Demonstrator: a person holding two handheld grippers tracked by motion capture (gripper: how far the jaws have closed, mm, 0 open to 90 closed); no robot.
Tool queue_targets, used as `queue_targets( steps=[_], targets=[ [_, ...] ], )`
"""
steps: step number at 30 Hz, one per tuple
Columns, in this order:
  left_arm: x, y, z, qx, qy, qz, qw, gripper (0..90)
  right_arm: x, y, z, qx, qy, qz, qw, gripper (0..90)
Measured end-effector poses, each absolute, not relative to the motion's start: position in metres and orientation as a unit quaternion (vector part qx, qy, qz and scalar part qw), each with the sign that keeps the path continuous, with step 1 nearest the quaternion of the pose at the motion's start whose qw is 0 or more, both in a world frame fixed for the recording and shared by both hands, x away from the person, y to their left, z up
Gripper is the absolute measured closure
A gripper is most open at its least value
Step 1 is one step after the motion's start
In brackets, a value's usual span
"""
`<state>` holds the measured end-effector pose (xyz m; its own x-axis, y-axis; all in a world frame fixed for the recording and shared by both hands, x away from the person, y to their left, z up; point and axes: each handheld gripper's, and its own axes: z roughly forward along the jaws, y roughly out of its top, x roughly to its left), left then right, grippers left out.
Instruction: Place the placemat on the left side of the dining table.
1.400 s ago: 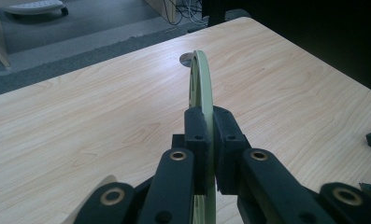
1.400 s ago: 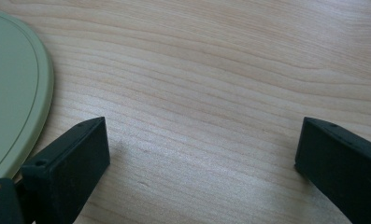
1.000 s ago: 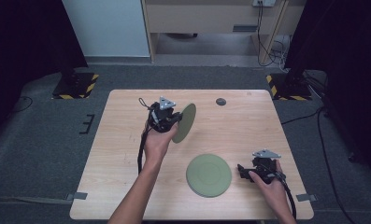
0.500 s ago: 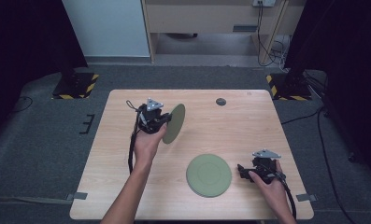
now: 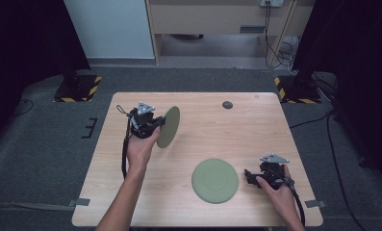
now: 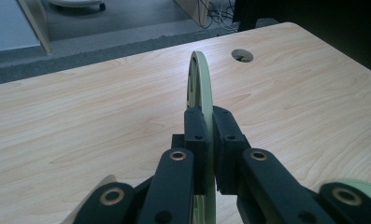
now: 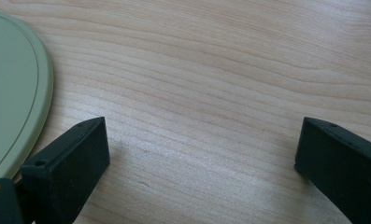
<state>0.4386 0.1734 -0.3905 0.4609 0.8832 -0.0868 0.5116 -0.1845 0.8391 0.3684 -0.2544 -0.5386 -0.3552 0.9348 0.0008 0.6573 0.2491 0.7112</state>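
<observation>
Plate (image 5: 168,126) held on edge, its rim clamped in the left gripper (image 5: 150,126) above the table's (image 5: 275,125) left half, stands well apart from the second plate (image 5: 215,180) lying flat just beside the right gripper (image 5: 248,175), whose jaws gape wide and empty

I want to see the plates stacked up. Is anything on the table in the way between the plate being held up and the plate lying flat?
Nothing visible is in the way. The left gripper holds one green plate on edge above the table. Bare wood lies between it and the flat plate. The small hole sits off to the far side.
</observation>
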Motion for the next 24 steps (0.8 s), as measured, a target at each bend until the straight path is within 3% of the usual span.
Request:
queue_targets(
  steps=[24],
  targets=[
    [0.432,0.208,-0.392,0.723,0.492,0.226,0.428,85.8,0.368,-0.254,-0.539,0.524,0.76,0.317,0.219,3.3]
  ],
)
